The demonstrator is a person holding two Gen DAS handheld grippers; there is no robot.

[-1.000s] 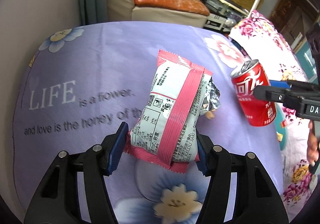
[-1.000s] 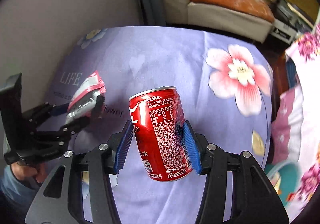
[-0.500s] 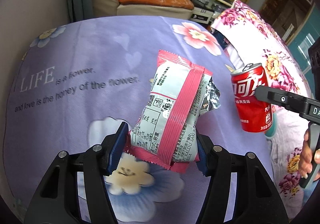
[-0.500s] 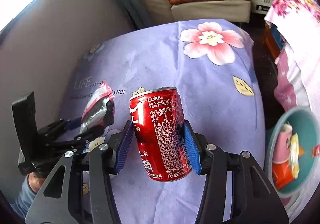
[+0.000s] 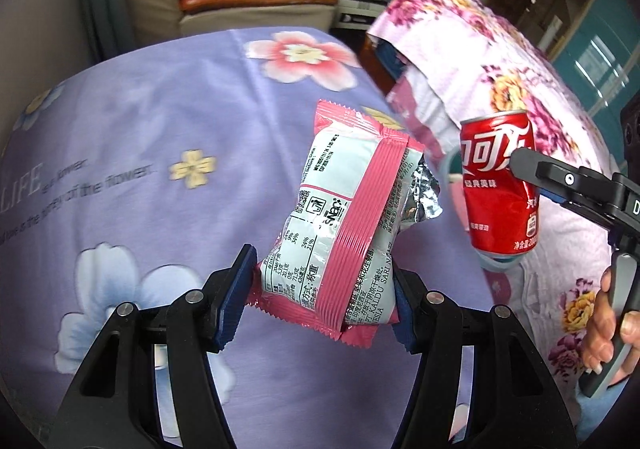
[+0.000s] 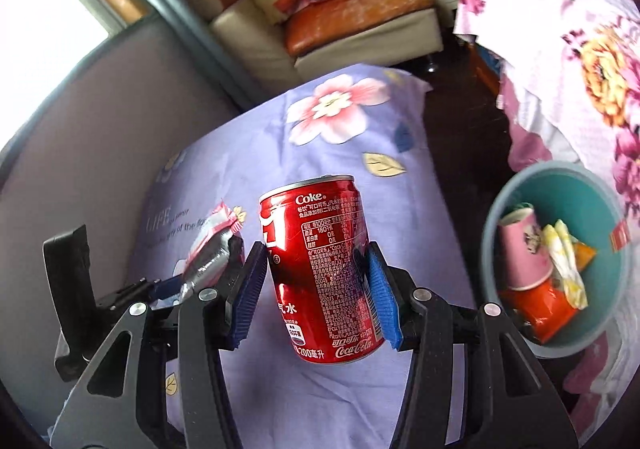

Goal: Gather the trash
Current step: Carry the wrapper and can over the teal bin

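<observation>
Bedsheet (image 5: 168,121) comes first, since it is the biggest thing here: a purple sheet with flowers and printed words, spread out under both grippers. Off to the right of the right gripper (image 6: 318,285) stands a teal trash bin (image 6: 600,193), lower down on the floor beside a pink flowery cloth (image 6: 600,61). The bin already has a pink paper cup (image 6: 524,253), an orange wrapper (image 6: 544,309) and some crumpled yellow and white paper in it, so it looks like the place where all the trash should go. The right gripper has its blue pads pressed on both sides of a red Coke can (image 6: 320,269), about half closed, and holds it upright in the air above the sheet. Keeping the can upright probably stops any leftover drink from spilling. The left gripper (image 5: 324,289) is also about half closed, and its pads squeeze the bottom end of a pink and white snack wrapper (image 5: 344,225). The wrapper sticks up out of the jaws, and its torn silver end (image 5: 424,193) points toward the can. In the left wrist view the can hangs to the right of the wrapper, and fingers of the person's hand (image 5: 604,325) show low on that side. Both pieces of trash are off the sheet and seem to be on their way to the bin.
</observation>
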